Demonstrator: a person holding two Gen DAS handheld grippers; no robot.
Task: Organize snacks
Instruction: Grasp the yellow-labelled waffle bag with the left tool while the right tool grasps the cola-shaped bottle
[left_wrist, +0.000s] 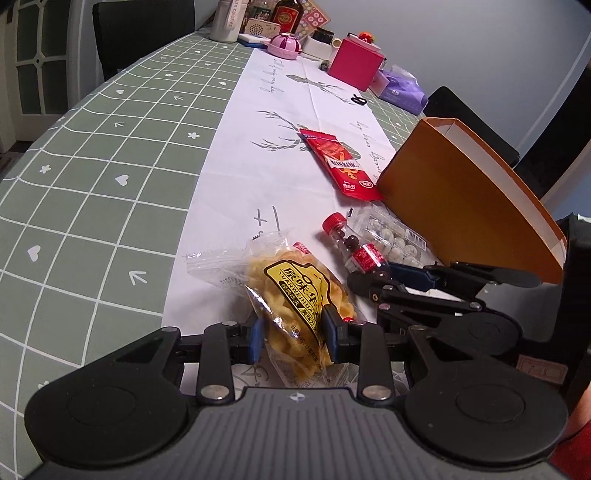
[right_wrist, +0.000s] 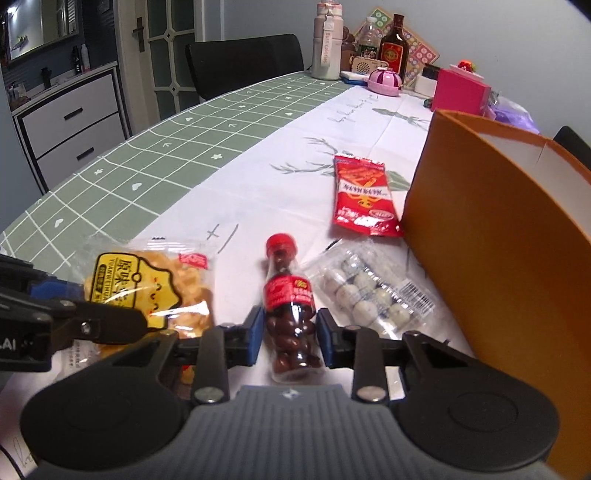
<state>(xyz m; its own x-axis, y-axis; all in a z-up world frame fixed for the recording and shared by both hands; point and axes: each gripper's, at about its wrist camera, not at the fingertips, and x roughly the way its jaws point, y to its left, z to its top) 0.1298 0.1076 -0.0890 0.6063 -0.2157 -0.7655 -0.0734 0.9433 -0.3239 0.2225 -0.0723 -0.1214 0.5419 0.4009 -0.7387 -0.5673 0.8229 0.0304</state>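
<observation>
1. Tall orange cardboard box (right_wrist: 498, 236) stands right of the snacks; flat red foil packet (right_wrist: 364, 195) lies beyond.
2. Right gripper (right_wrist: 290, 334) clamps the little clear red-capped bottle of chocolate beans (right_wrist: 290, 314) on the white table runner (right_wrist: 280, 158).
3. Left gripper (left_wrist: 293, 334) pinches the clear bag of yellow chips (left_wrist: 295, 295).

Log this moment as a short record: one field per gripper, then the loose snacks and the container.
left gripper: shut on yellow snack bag
right gripper: shut on small bottle of brown candies, lying on the table
red packet: flat on the white runner, untouched
clear pack of white balls: beside the orange box, untouched
orange box: open top, on the right; inside not visible
</observation>
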